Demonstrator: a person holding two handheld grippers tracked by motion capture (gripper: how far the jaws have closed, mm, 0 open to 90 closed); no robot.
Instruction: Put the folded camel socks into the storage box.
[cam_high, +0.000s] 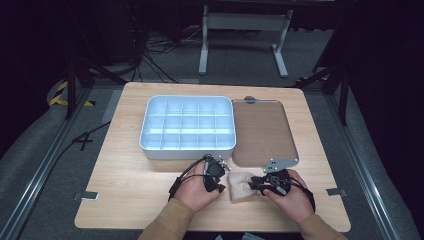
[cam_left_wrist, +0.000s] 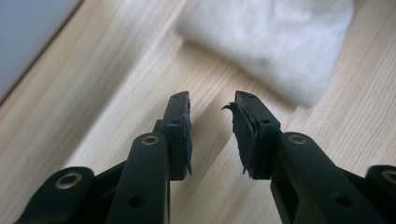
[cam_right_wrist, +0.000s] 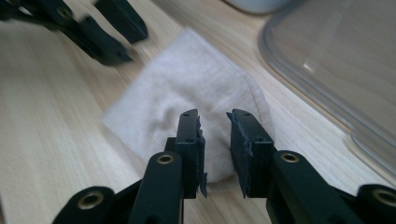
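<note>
Fingers (cam_right_wrist: 190, 140) apart, cloth (cam_right_wrist: 187, 88) edge free

A light wooden table (cam_high: 150, 200) with rounded corners stands on a grey carpeted floor (cam_high: 50, 150). The surroundings are dark, with black curtains or walls at the left and right sides. Beyond the far edge of the table, a white metal frame (cam_high: 240, 30) rests on two feet, and black cables (cam_high: 160, 55) lie tangled on the floor beside it. Black struts rise near the far corners. Yellow-and-black tape (cam_high: 60, 95) marks the floor at the left. Metal rails (cam_high: 40, 170) run along both sides.
</note>
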